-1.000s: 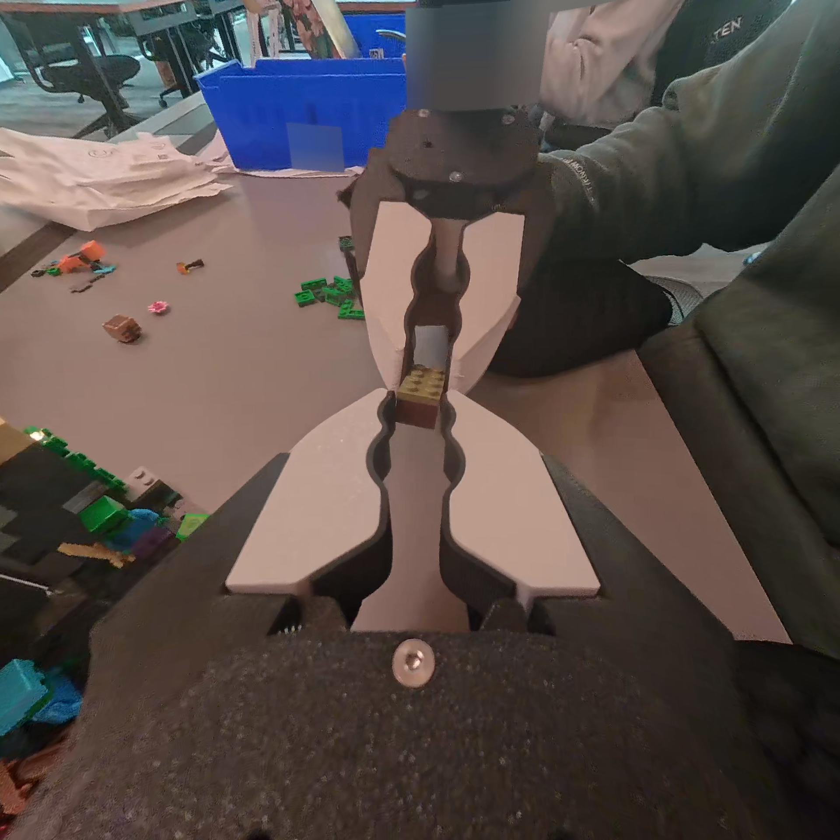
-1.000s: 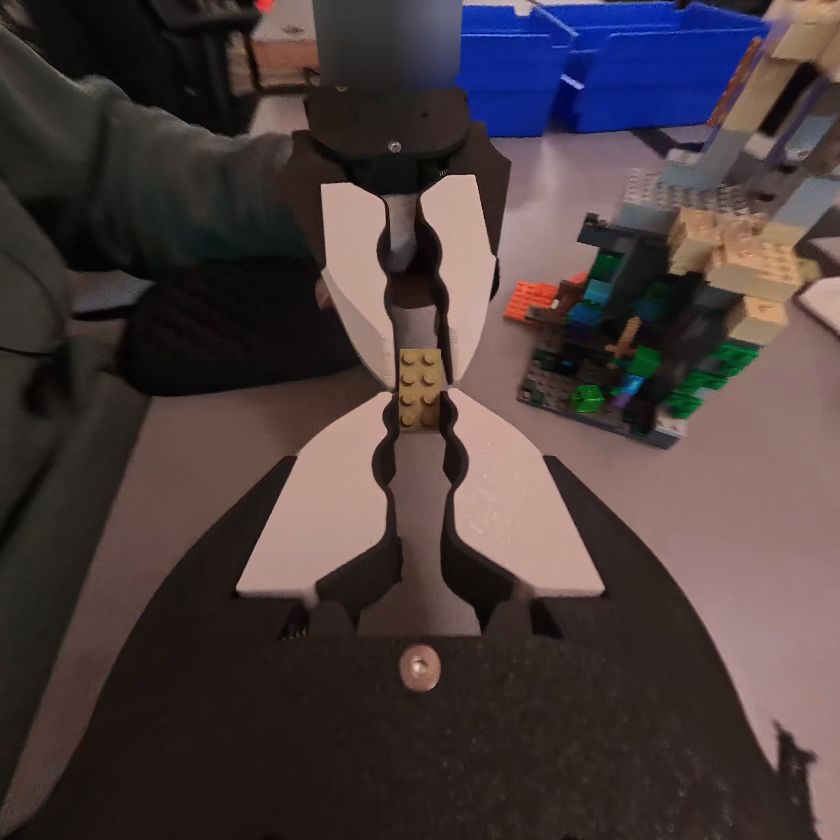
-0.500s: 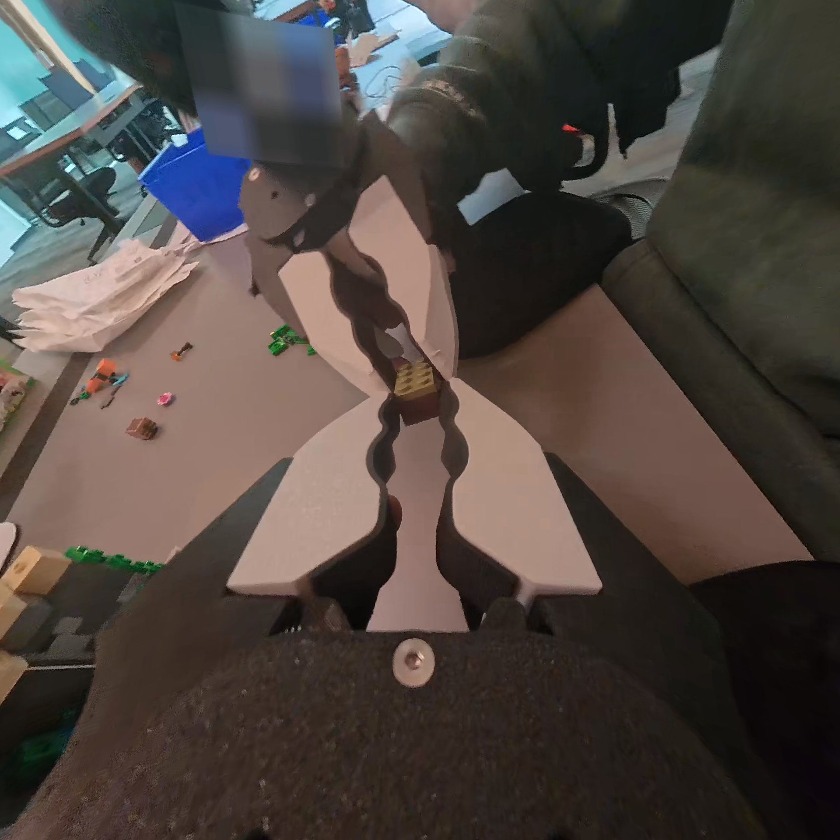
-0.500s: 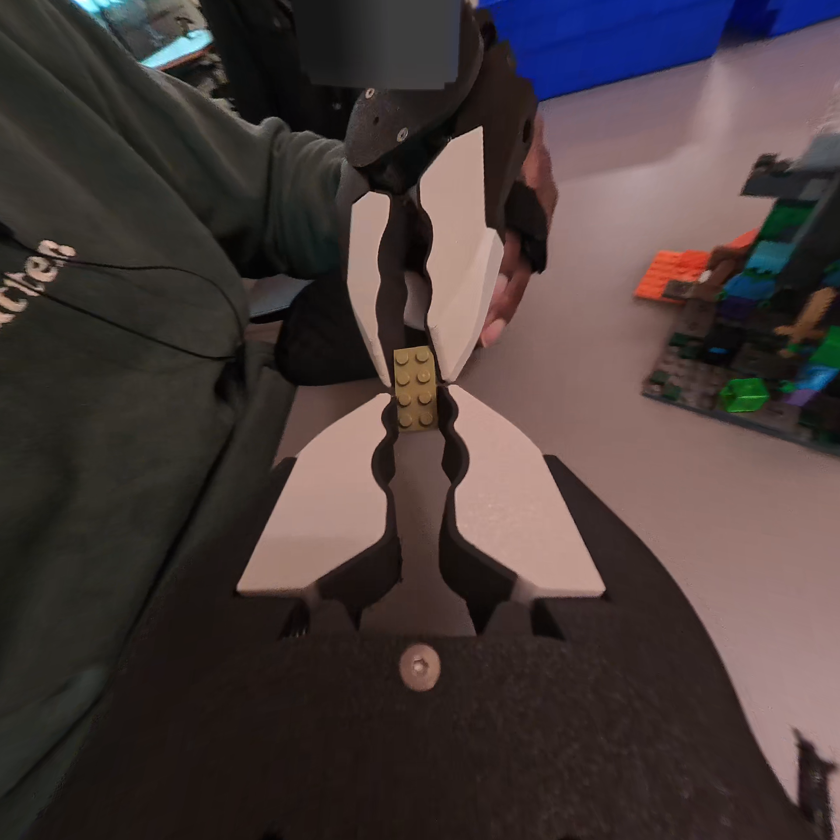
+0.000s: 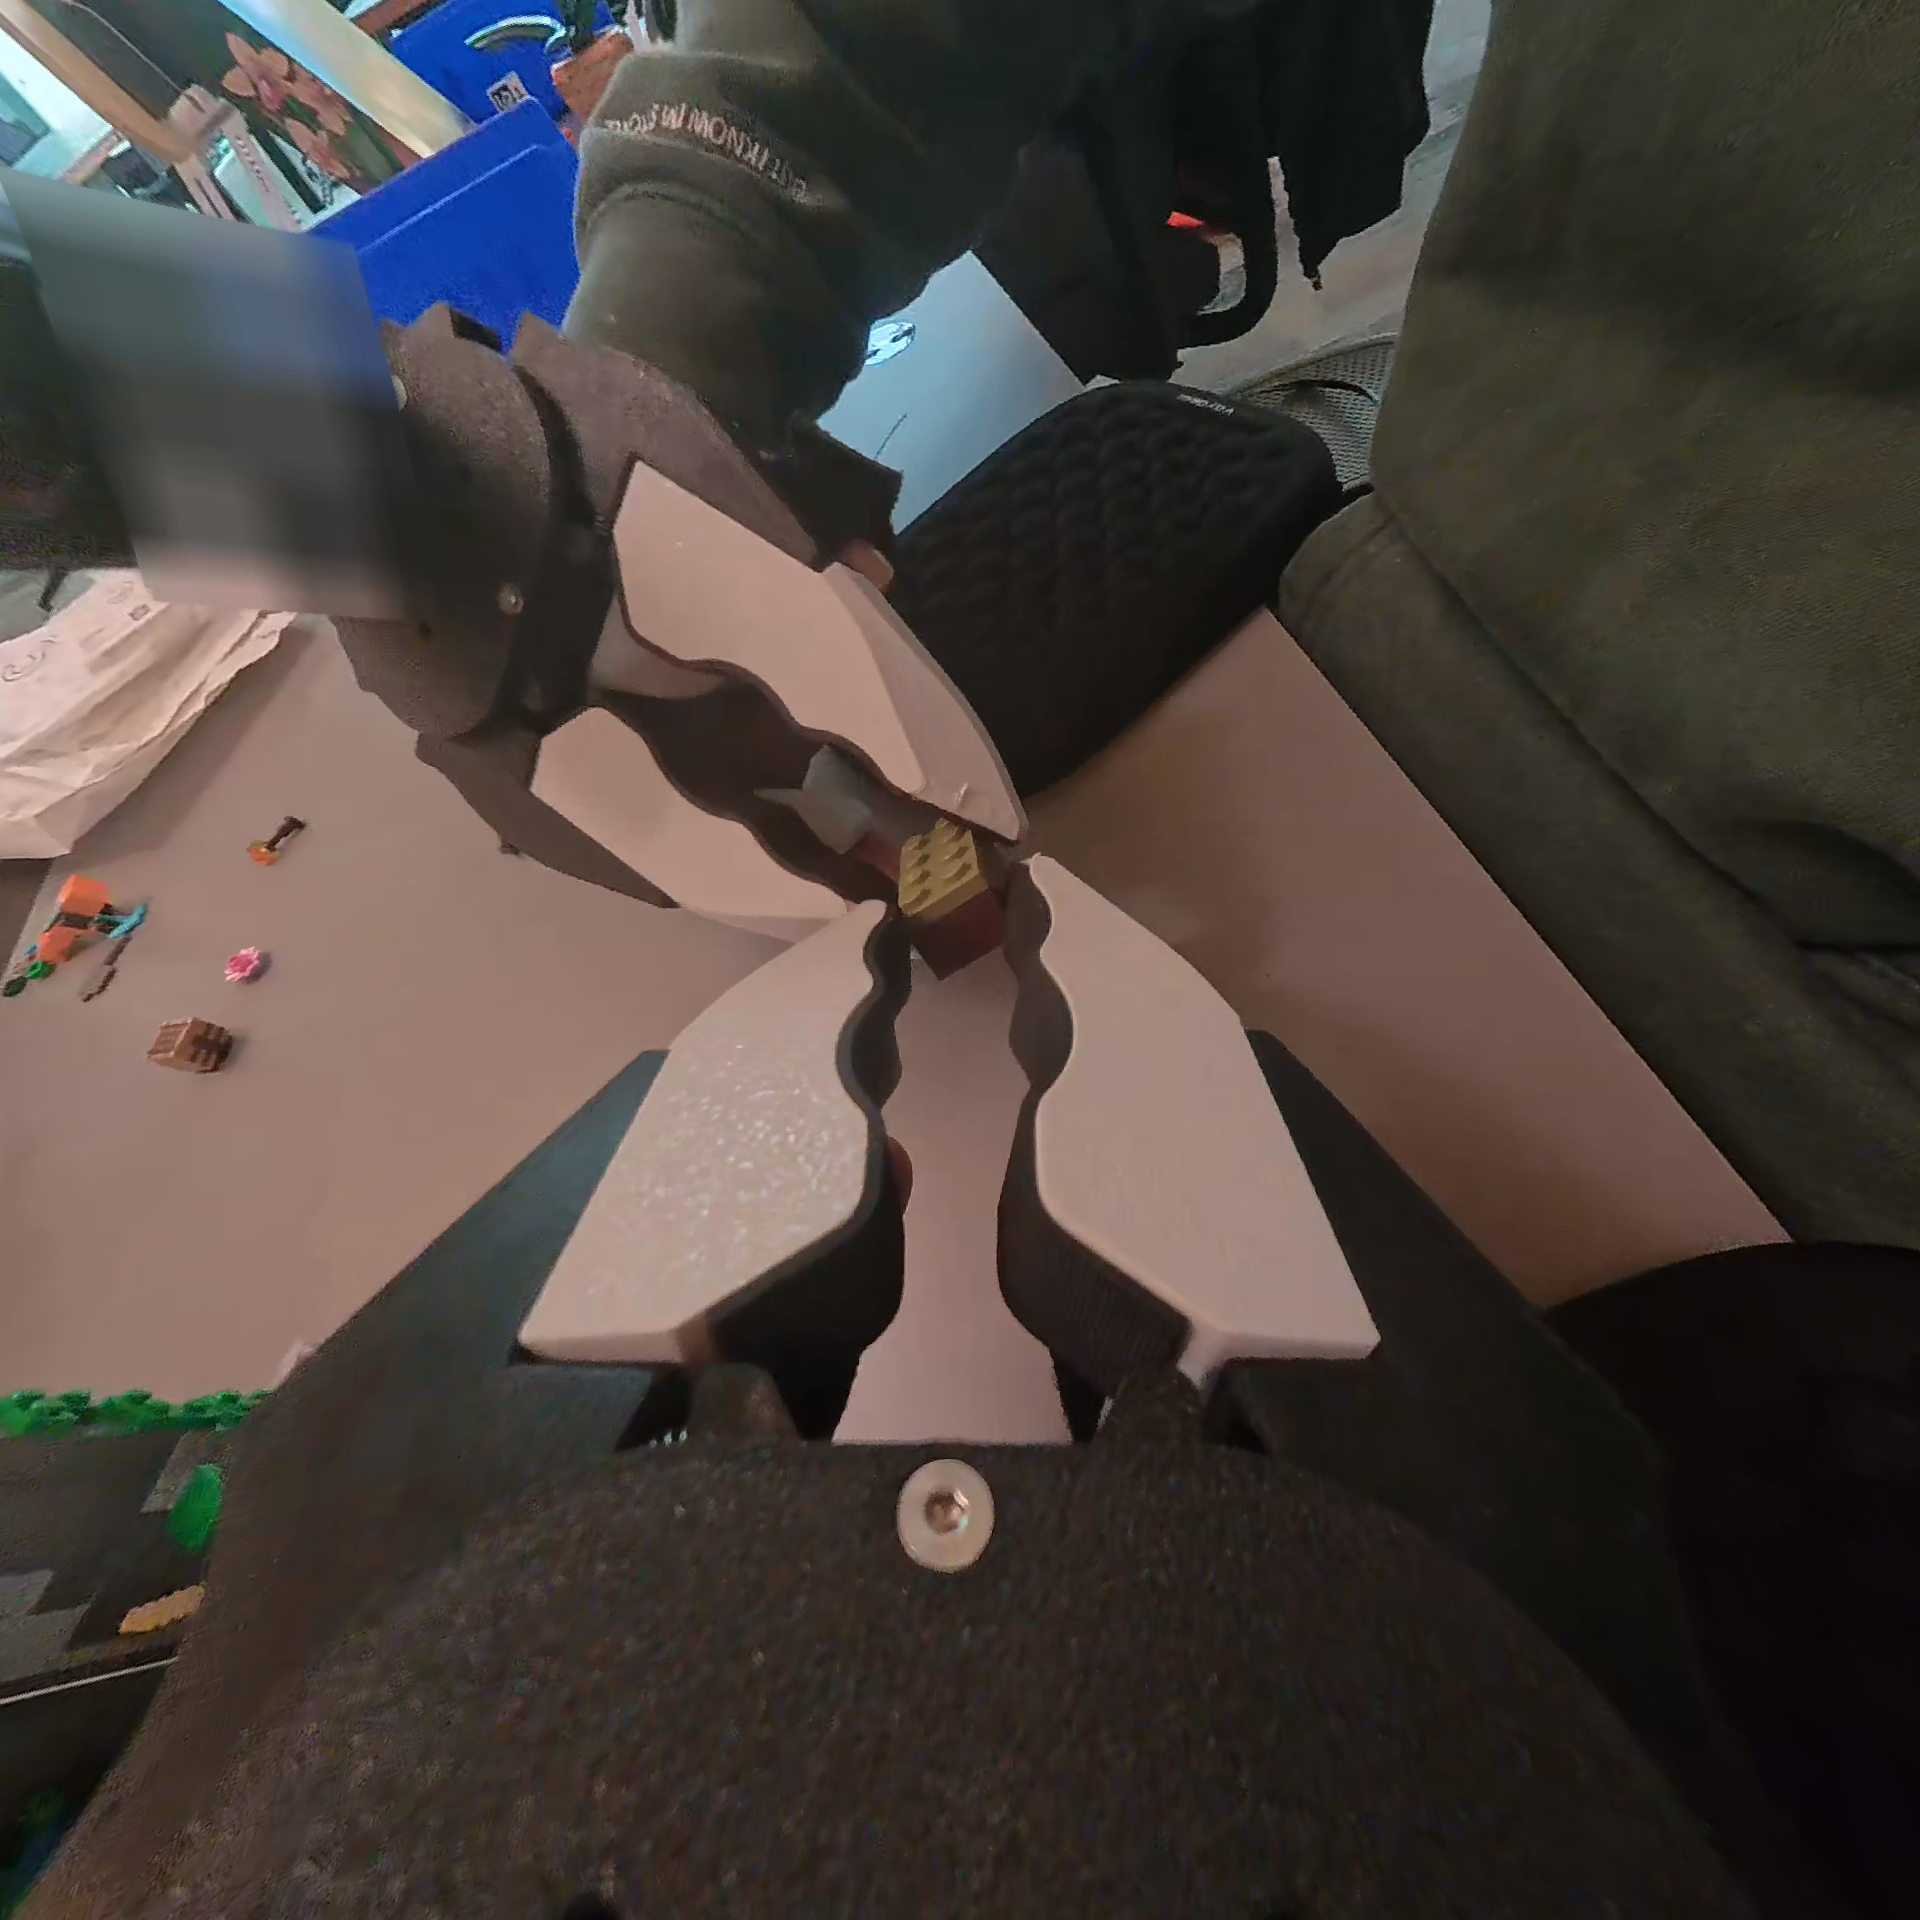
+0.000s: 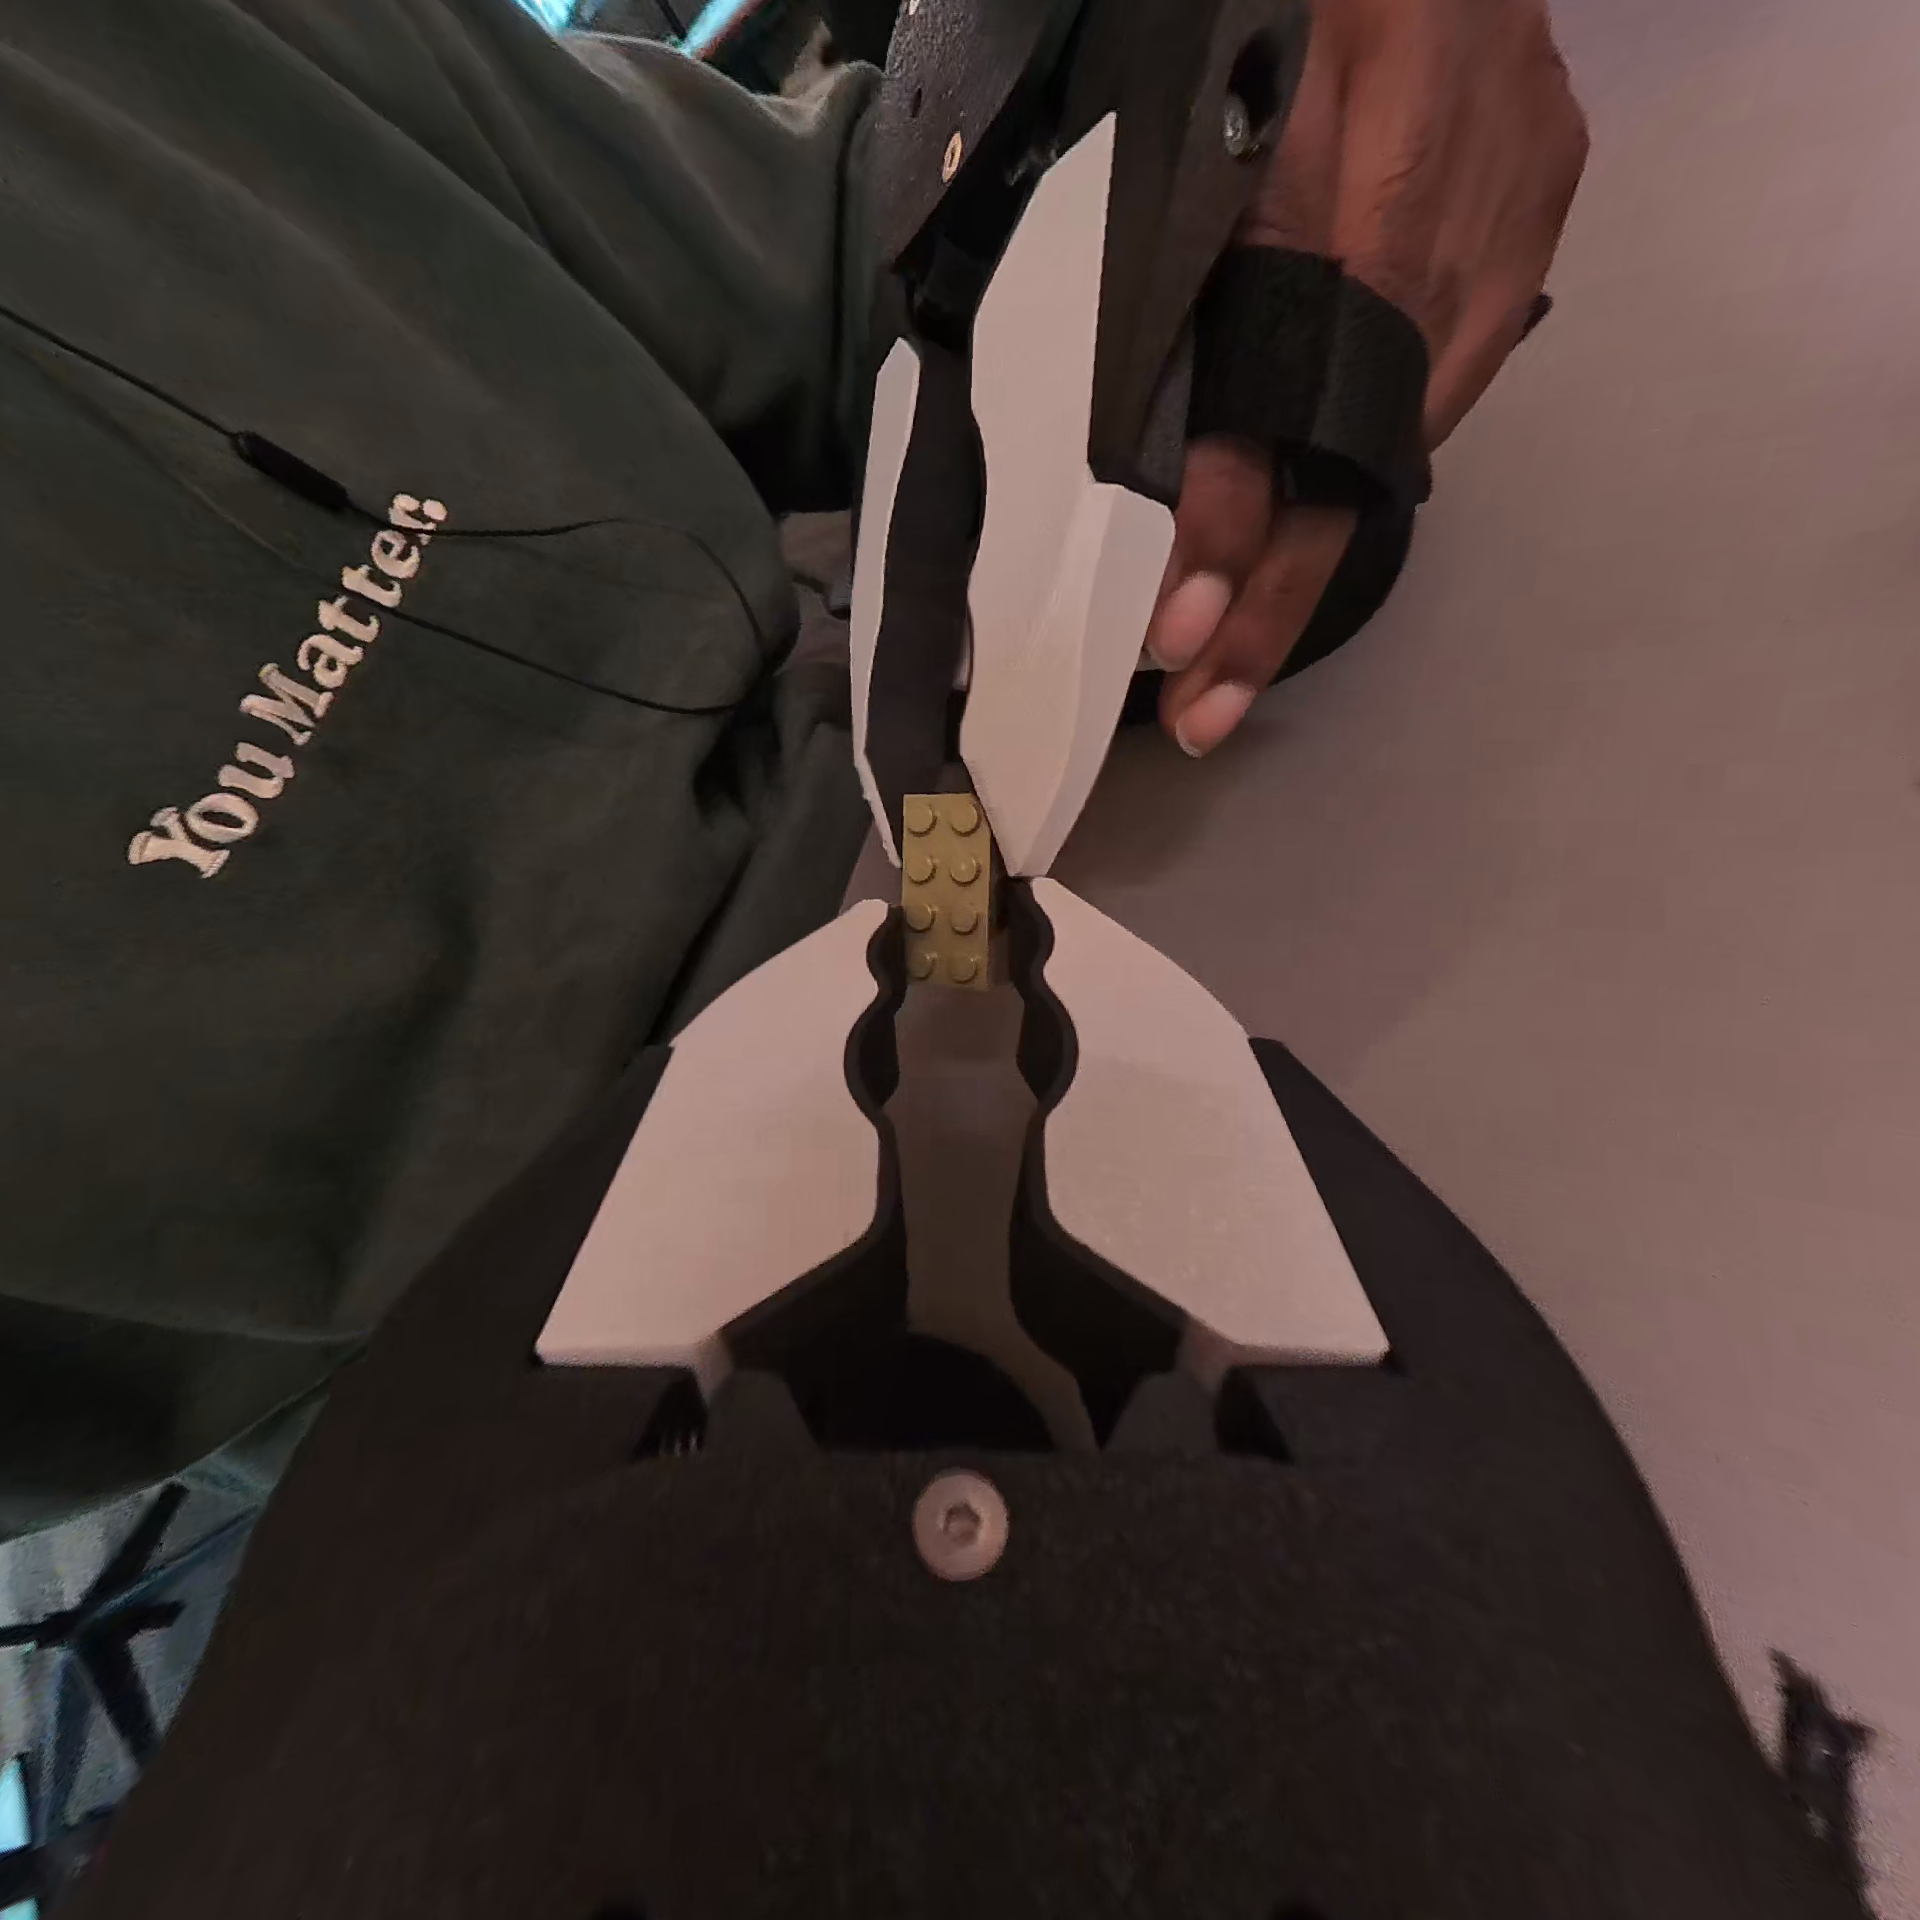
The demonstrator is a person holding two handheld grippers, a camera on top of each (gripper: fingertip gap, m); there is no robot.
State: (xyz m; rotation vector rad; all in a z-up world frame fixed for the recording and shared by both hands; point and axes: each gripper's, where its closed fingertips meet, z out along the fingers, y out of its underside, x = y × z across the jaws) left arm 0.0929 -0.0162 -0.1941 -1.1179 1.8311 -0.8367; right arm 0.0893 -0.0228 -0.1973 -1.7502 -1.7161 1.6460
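At frame centre, the left tongs (image 5: pixel 951 914) and right tongs (image 6: pixel 951 935) meet tip to tip, both pinching one tan brick (image 6: pixel 948 889) stacked on a brown block (image 5: pixel 961 935) above the desk (image 5: pixel 364 1091); loose pieces (image 5: pixel 187 1044) lie at left.

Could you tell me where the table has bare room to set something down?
In the left wrist view, the grey table is bare between the brown block and the left gripper, and along the edge beside the black chair seat. Crowded: the far left, with an orange piece, a pink flower and white papers.
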